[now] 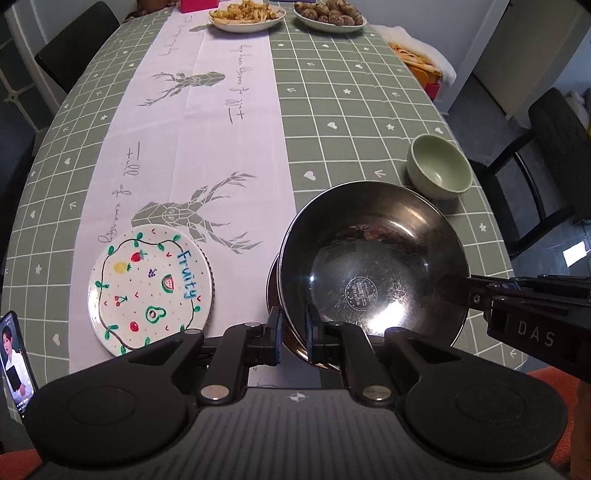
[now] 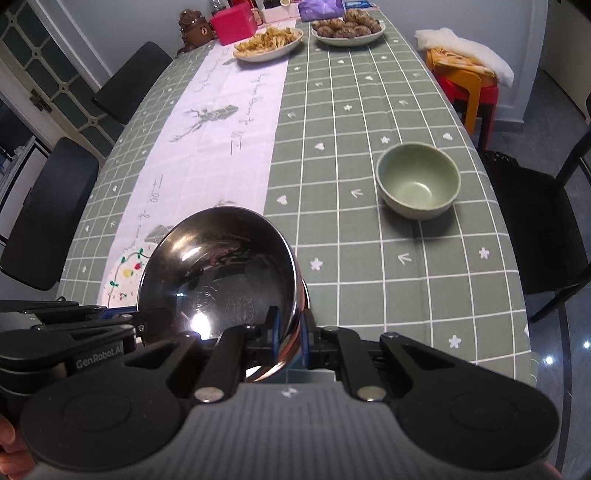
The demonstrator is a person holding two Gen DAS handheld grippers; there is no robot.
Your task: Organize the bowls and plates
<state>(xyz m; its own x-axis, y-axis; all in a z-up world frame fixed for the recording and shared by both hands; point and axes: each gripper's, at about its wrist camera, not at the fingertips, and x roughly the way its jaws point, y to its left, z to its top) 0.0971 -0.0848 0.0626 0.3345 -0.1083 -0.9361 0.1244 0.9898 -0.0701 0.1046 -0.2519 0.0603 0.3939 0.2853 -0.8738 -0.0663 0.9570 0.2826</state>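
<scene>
The long table (image 2: pixel 369 110) wears a green checked cloth with a white runner (image 1: pixel 207 122) printed with deer along its middle. At the far end stand 2 filled dishes: a plate of fried strips (image 2: pixel 269 43) on the runner and a plate of brown balls (image 2: pixel 347 29) beside it on the green cloth. Black chairs (image 2: pixel 48 214) line the left edge, and another black chair (image 2: pixel 535 221) stands at the right edge.

Near the table's near edge, a steel bowl (image 1: pixel 373 273) hangs tilted above the cloth, carried by both tools. The left gripper (image 1: pixel 293 334) is clenched on the bowl's near-left rim, 1 pad inside and 1 outside. The right gripper (image 2: pixel 290 334) is pinched on the rim at the opposite side in the same way.

Left of the steel bowl, a painted plate (image 1: pixel 147 291) lettered "Fruity" lies flat on the runner close to the near edge. A green bowl (image 2: pixel 419 181) sits upright and empty by the right edge, apart from the steel bowl. A phone (image 1: pixel 14 354) with a lit screen lies at the near-left corner.
</scene>
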